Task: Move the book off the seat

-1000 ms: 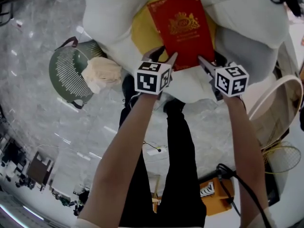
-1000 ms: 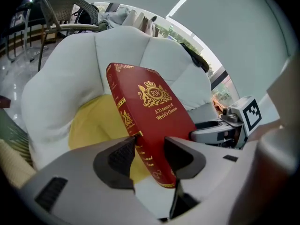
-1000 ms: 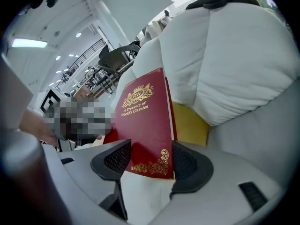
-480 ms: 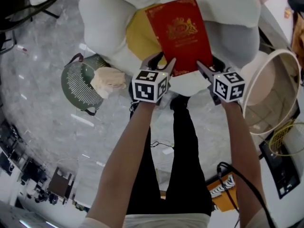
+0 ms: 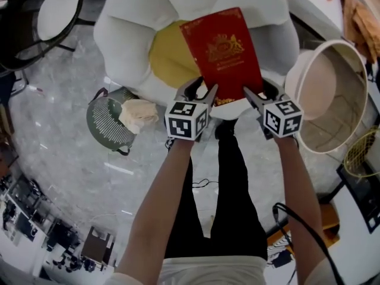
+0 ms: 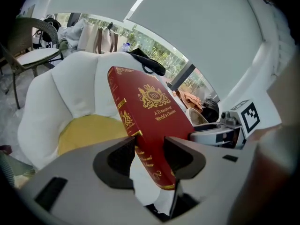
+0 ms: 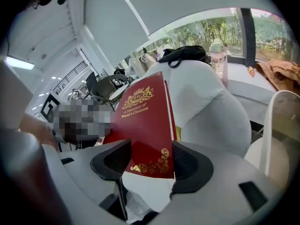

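Head view: we clamp the book by its near corners, left claw and right claw equally close, long axis pointing away over the seat.

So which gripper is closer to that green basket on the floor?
Left. The left gripper holds the red book at its corner toward the green basket; the right gripper holds the opposite corner, farther away.

Head view overhead; both gripper views close upon book
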Tool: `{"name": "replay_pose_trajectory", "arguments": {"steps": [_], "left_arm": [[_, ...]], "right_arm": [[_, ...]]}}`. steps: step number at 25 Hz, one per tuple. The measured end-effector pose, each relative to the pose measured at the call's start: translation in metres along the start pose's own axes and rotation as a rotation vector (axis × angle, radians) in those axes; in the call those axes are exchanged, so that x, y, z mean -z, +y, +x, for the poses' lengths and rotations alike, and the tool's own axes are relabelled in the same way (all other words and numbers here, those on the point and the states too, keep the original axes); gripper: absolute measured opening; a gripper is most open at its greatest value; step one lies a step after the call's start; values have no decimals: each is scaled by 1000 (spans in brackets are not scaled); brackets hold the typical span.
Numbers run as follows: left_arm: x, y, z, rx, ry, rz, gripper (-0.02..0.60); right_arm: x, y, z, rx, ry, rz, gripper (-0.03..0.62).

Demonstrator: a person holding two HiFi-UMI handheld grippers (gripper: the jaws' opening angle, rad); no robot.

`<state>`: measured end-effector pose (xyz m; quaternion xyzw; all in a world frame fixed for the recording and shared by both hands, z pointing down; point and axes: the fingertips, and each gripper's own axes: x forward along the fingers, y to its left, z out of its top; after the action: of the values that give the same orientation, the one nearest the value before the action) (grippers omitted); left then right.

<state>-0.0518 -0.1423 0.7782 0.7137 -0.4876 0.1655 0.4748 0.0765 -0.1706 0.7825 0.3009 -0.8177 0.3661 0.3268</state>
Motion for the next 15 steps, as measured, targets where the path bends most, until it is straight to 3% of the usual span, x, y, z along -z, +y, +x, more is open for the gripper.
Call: {"name": "replay_pose_trajectory", "arguments": {"steps": [15], "left_arm": [[-9,-126,-1,93,58,155,190]], "right_arm": [[23,-36,-123,92,-118,137,279]]}}
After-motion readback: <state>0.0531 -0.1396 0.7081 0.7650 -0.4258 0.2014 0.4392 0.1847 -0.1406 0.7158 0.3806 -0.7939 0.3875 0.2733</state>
